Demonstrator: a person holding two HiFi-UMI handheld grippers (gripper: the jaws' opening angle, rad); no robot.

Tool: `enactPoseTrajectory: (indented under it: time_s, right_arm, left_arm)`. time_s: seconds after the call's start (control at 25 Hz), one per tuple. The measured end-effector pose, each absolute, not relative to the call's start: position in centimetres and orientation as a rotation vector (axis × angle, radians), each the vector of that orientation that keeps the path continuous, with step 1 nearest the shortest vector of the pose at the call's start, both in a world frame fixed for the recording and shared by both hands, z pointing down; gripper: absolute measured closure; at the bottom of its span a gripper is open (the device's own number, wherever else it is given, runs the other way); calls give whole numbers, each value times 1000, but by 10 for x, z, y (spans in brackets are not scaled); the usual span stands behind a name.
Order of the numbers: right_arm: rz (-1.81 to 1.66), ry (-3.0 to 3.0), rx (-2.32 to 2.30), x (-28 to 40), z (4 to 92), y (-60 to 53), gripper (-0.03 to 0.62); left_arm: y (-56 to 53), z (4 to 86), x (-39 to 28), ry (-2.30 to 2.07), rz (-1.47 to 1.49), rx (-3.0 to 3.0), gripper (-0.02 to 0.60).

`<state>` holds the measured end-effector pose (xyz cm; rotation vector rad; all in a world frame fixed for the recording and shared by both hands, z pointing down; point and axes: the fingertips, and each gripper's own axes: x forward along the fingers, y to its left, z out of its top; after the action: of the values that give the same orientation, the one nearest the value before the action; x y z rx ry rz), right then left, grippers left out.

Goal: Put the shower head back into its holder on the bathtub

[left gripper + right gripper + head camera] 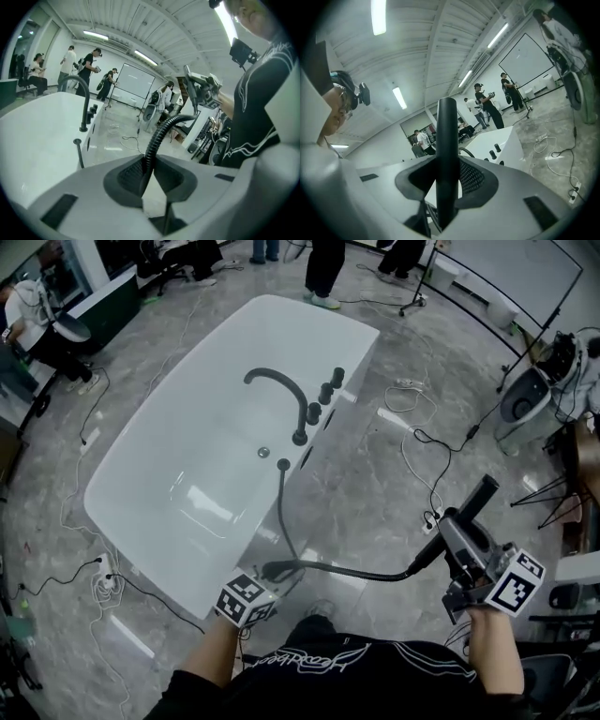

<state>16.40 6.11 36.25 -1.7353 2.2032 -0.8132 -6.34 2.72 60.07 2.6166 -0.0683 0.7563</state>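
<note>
A white bathtub (122,486) fills the middle of the head view, and a small black holder (283,464) sits on its near rim below the curved black faucet (281,385). From the holder a black ribbed hose (284,521) runs down to my left gripper (272,570), which is shut on it, then right to the black stick-shaped shower head (480,495). My right gripper (450,529) is shut on the shower head, to the right of the tub. In the left gripper view the hose (159,136) rises from my left gripper (146,173). In the right gripper view the shower head (446,140) stands upright in my right gripper (447,183).
Three black knobs (328,390) stand beside the faucet. Cables and a power strip (431,519) lie on the marble floor right of the tub. A white machine (525,399) stands at the right and several people at the far end.
</note>
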Motion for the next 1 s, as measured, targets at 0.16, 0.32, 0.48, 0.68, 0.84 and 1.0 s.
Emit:
enactPoseTrajectory:
  time_s: [0.16,0.32,0.48,0.68,0.84,1.0]
  right_arm:
    - [-788,2271,-1644,150,359,56,462]
    - [-792,2353,-1575,136,360,62,464]
    - [-762,2426,-1537,135,353,56,464]
    - [-746,2460,-1489,145,352,40,465]
    - [-780,2488,-1423,153,357,17,465]
    - [-757,2520,-1361,164,350,-8,467]
  left_arm:
    - [-13,549,-59,-161,702,2719,518]
    - [-38,492,-54,-250,643,2827,518]
    - [-67,443,-53,-379,586,2882,518]
    - [-95,405,-50,-495,543,2930,518]
    - [-119,389,-43,-590,545,2918,518]
    - [-143,366,-33,-688,556,2946,518]
